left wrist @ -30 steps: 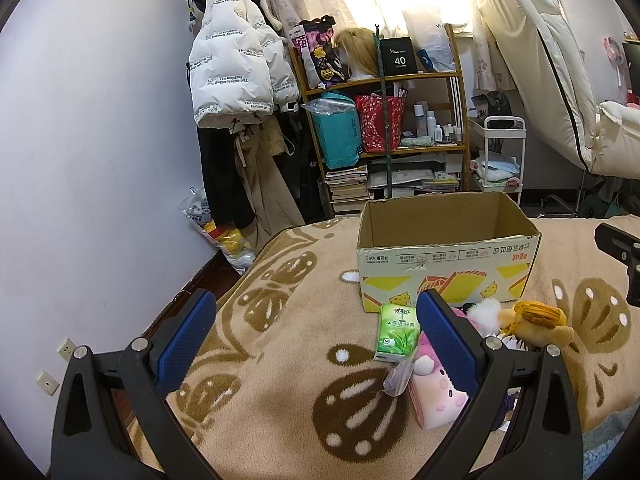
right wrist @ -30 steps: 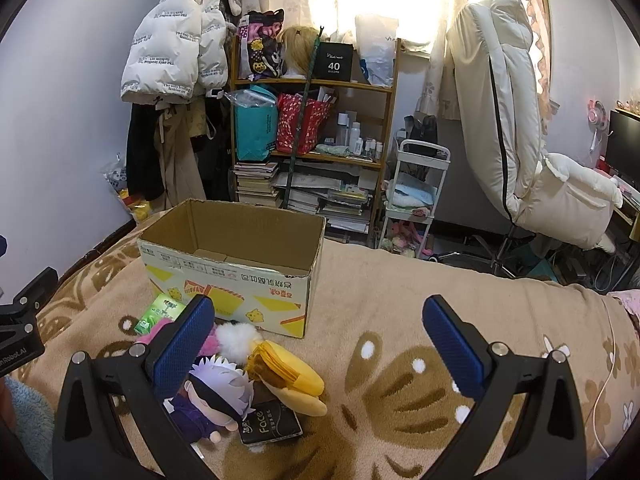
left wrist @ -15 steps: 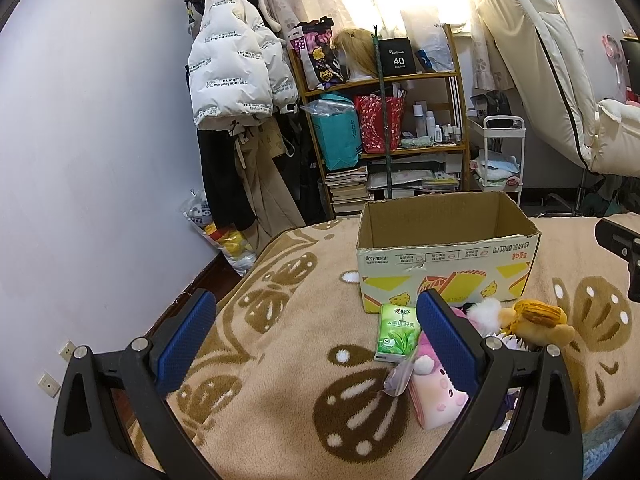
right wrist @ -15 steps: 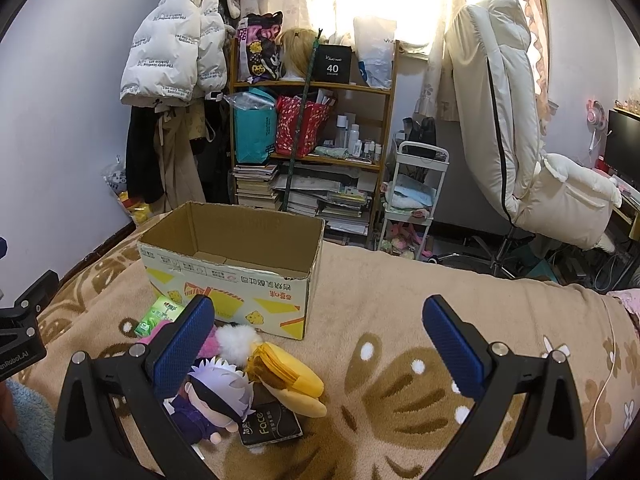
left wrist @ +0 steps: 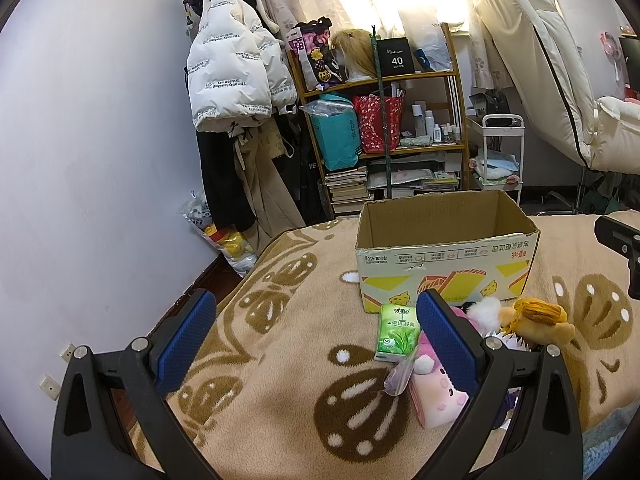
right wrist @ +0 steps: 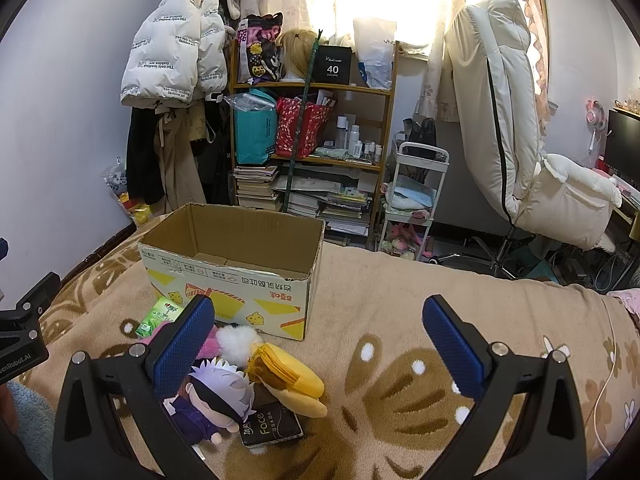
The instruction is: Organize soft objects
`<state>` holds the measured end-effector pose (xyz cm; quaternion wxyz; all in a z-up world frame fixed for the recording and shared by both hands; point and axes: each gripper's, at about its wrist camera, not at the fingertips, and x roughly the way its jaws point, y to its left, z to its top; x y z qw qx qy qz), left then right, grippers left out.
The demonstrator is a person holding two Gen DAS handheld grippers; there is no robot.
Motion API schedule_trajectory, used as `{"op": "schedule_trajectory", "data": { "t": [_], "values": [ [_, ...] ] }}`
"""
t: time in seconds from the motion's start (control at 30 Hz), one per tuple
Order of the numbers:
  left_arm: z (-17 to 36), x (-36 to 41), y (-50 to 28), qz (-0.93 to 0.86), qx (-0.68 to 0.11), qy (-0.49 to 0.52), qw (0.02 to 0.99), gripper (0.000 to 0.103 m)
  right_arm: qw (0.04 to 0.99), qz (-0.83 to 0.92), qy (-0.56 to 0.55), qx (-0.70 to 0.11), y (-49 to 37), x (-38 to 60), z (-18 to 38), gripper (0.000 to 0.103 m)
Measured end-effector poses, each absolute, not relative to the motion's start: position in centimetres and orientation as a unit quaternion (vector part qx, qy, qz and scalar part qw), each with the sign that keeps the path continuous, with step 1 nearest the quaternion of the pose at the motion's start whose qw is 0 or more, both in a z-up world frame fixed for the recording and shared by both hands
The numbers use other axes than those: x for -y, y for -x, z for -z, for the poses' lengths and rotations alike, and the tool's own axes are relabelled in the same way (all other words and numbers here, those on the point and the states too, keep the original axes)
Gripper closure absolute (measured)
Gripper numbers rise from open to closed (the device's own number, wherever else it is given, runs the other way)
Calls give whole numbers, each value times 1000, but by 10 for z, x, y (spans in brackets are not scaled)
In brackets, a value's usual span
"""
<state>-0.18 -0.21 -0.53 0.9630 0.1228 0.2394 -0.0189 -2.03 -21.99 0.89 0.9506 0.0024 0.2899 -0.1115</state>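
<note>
Both the left gripper (left wrist: 316,344) and right gripper (right wrist: 320,348) hung wide open, empty, near the open brown cardboard box (right wrist: 240,268); 1 white-haired plush doll (right wrist: 216,400) lay near-left.

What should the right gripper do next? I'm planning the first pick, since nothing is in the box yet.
Probably lower the right gripper down and to its left onto the yellow plush. Both grippers are open and empty, the cardboard box looks empty, and that plush lies on top of the pile in front of the box, nearest this gripper.
</note>
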Motion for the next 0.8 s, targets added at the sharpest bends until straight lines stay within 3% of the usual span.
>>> {"op": "schedule_trajectory", "data": {
  "t": [0.8],
  "values": [
    [3, 4, 3, 24, -239, -133, 962, 4, 951, 115, -3, -288, 21, 221, -9, 0]
  ]
}}
